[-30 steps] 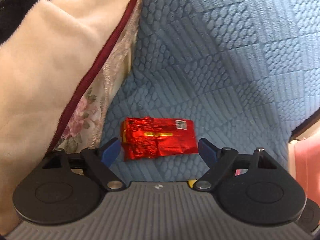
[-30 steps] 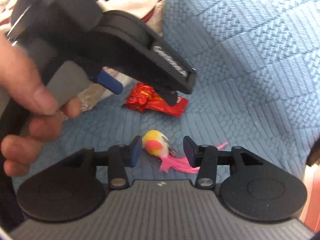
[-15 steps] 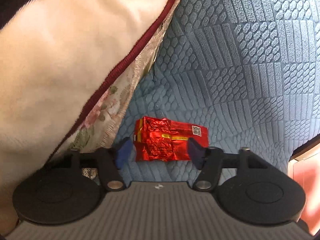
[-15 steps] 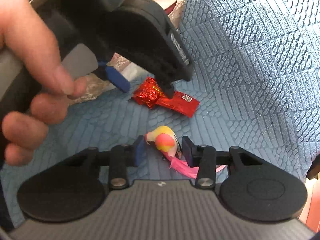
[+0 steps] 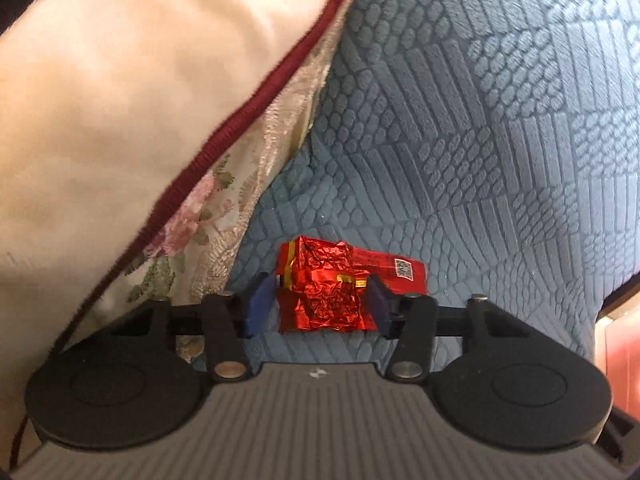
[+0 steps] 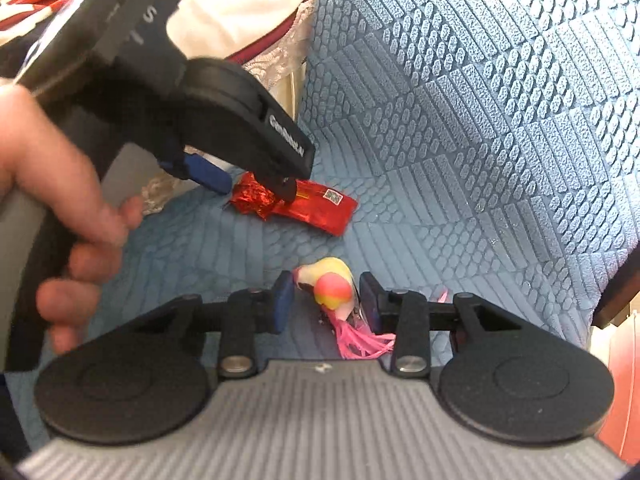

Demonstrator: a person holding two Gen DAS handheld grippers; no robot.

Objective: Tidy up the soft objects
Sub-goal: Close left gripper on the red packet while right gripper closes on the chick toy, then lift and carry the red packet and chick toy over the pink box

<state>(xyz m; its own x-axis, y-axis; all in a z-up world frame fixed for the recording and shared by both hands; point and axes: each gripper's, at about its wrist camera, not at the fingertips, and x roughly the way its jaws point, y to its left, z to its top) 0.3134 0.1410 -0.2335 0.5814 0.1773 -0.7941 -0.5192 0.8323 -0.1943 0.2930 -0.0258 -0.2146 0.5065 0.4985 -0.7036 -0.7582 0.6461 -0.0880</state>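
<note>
A crumpled red foil packet point(image 5: 324, 280) lies on the blue quilted sofa cover point(image 5: 460, 140), right beside a cushion. My left gripper point(image 5: 320, 304) straddles the packet's near end. Its jaws are closing and both blue pads meet the packet's sides. The right wrist view shows the same left gripper point(image 6: 256, 188) coming down onto the packet point(image 6: 316, 208). Nearer in that view lies a small toy bird point(image 6: 332, 284), yellow and white with a pink cheek and a pink feather tail. My right gripper point(image 6: 326, 300) is closing around it, its pads against the bird's head and body.
A big cream cushion point(image 5: 120, 120) with a dark red piping and a floral underside leans over the seat on the left. A person's hand point(image 6: 60, 200) holds the left gripper. The sofa's back rises behind. A pink surface point(image 5: 620, 340) shows past the seat's right edge.
Both grippers' jaws have narrowed. The left pads went from wide of the packet to touching its sides; the right pads closed in on the toy bird. Neither object has left the seat.
</note>
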